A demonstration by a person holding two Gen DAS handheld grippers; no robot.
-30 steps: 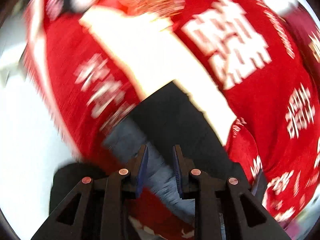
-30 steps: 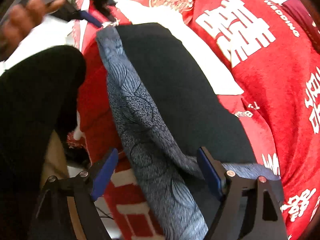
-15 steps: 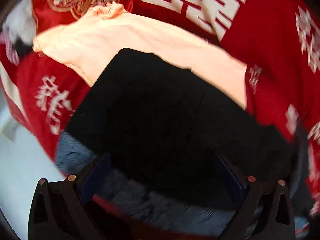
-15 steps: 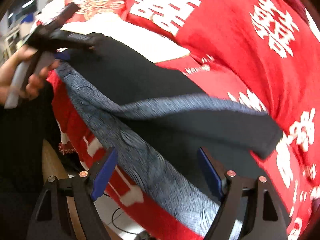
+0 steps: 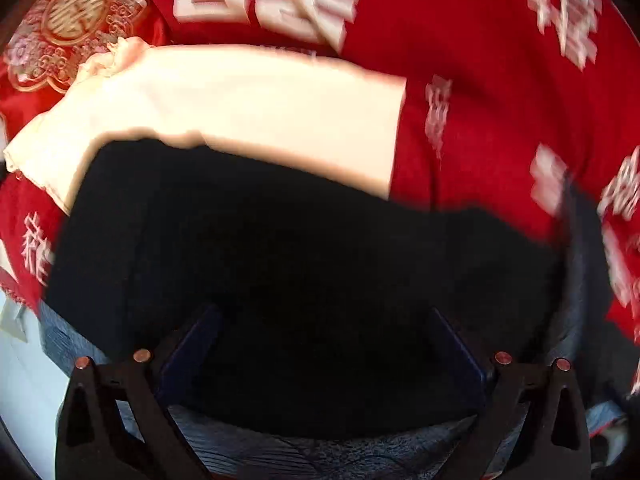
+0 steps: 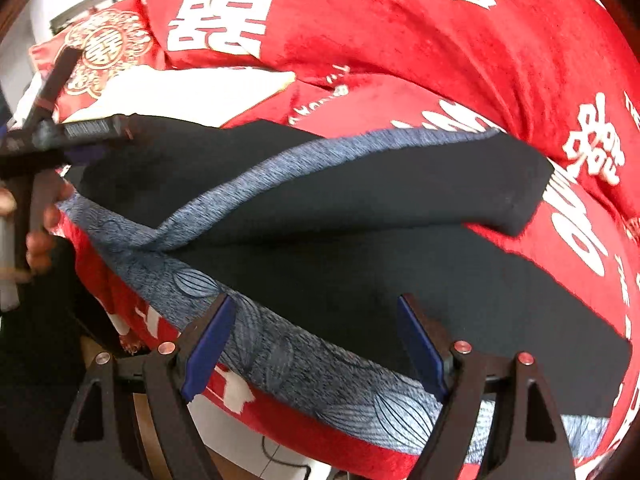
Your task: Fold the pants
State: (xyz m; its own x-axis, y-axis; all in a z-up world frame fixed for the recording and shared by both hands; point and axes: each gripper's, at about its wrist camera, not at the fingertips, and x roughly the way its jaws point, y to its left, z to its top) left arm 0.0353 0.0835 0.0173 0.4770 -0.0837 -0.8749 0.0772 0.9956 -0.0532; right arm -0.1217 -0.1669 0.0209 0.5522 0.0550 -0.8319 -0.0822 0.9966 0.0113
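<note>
Black pants [image 6: 360, 264] (blue-grey patterned trim) across frame centre on red blanket [image 6: 440, 48]; left gripper [image 5: 320, 344] and right gripper [image 6: 316, 344] both spread, pinching nothing.

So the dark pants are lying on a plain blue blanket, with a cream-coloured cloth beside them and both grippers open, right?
Not quite: the blanket is red with large white characters, not plain blue, as the right wrist view shows clearly. The rest holds: the dark pants lie on it, the cream-coloured cloth sits beside them, and the left gripper and right gripper are both open.
</note>
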